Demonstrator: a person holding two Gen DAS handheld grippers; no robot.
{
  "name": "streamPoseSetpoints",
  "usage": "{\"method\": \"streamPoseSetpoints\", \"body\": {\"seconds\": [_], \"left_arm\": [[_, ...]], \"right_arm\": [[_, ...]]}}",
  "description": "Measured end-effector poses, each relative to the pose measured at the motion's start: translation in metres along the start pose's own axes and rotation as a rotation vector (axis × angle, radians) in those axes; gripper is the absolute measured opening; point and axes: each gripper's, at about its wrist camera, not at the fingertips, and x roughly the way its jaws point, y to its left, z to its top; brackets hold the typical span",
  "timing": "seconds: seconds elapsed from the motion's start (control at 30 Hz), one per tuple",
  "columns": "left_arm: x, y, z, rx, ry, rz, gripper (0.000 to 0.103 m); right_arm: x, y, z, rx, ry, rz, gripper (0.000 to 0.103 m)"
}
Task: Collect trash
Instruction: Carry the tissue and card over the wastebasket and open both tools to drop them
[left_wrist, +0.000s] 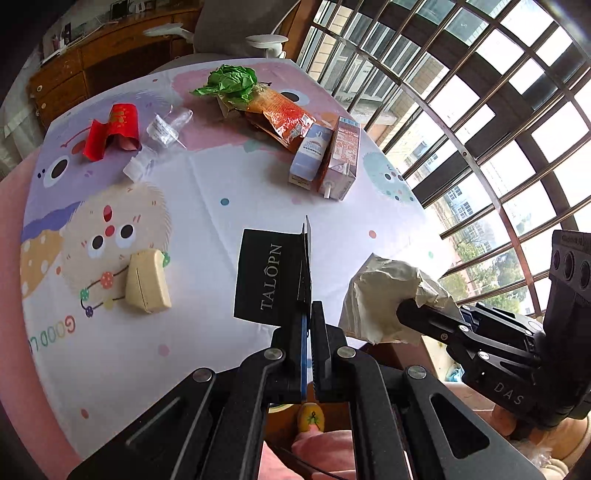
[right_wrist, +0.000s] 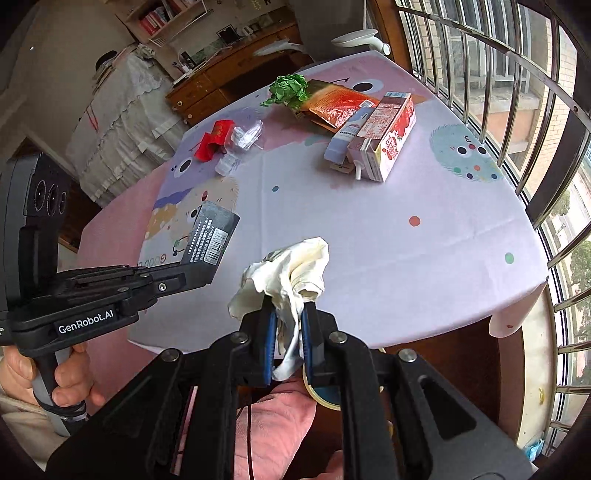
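Observation:
My left gripper (left_wrist: 307, 314) is shut on a flat black cardboard package (left_wrist: 267, 277) marked TALOPN, held on edge above the near side of the table (left_wrist: 258, 206). My right gripper (right_wrist: 288, 317) is shut on a crumpled cream tissue (right_wrist: 291, 269), held just off the table's near edge. From the right wrist view, the left gripper (right_wrist: 207, 269) and the black package (right_wrist: 214, 236) sit to the left. From the left wrist view, the right gripper (left_wrist: 410, 314) and the tissue (left_wrist: 384, 295) sit to the right.
On the patterned cloth lie a cream wedge-shaped box (left_wrist: 147, 282), red packaging (left_wrist: 114, 131), clear plastic wrap (left_wrist: 166, 127), green paper (left_wrist: 231, 83), an orange snack bag (left_wrist: 284, 114) and two drink cartons (left_wrist: 327, 157). Window bars (left_wrist: 480, 110) run along the right. A wooden cabinet (left_wrist: 92, 62) stands behind.

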Motion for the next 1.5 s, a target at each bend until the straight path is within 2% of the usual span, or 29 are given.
{"method": "streamPoseSetpoints", "body": {"seconds": [0.2,0.37,0.5,0.73,0.97,1.13,1.17,1.2,1.23,1.27,1.3,1.37,1.5], "left_arm": [[0.02,-0.052,-0.082,-0.047,0.03,0.017,0.002],[0.027,-0.074,-0.12,-0.04,0.068,0.051,0.002],[0.043,-0.077,-0.146,-0.027,0.101,0.091,0.002],[0.106,-0.056,-0.194,-0.02,0.162,0.137,0.002],[0.202,-0.005,-0.23,-0.075,0.22,0.143,0.002],[0.263,0.034,-0.245,-0.099,0.235,0.144,0.004],[0.273,0.04,-0.249,-0.112,0.247,0.144,0.012],[0.282,0.047,-0.254,-0.122,0.257,0.142,0.027],[0.288,0.053,-0.257,-0.127,0.258,0.15,0.038],[0.292,0.058,-0.261,-0.131,0.248,0.16,0.057],[0.295,0.063,-0.265,-0.132,0.241,0.164,0.073],[0.299,0.071,-0.272,-0.133,0.238,0.17,0.081],[0.299,0.08,-0.273,-0.148,0.222,0.199,0.081]], "right_arm": [[-0.017,-0.031,-0.06,-0.038,0.076,0.027,0.009],[-0.017,-0.048,-0.096,-0.015,0.14,0.052,0.009],[0.003,-0.059,-0.123,0.013,0.193,0.056,0.009],[0.076,-0.09,-0.174,0.087,0.291,0.014,0.009],[0.176,-0.138,-0.223,0.205,0.351,-0.042,0.01],[0.239,-0.16,-0.248,0.24,0.376,-0.082,0.012],[0.247,-0.164,-0.252,0.251,0.374,-0.081,0.017],[0.256,-0.168,-0.255,0.261,0.375,-0.078,0.024],[0.264,-0.171,-0.258,0.268,0.378,-0.079,0.028],[0.273,-0.17,-0.258,0.271,0.382,-0.084,0.041],[0.28,-0.171,-0.258,0.272,0.381,-0.088,0.049],[0.287,-0.171,-0.26,0.27,0.378,-0.094,0.049],[0.291,-0.17,-0.259,0.259,0.37,-0.108,0.049]]}}
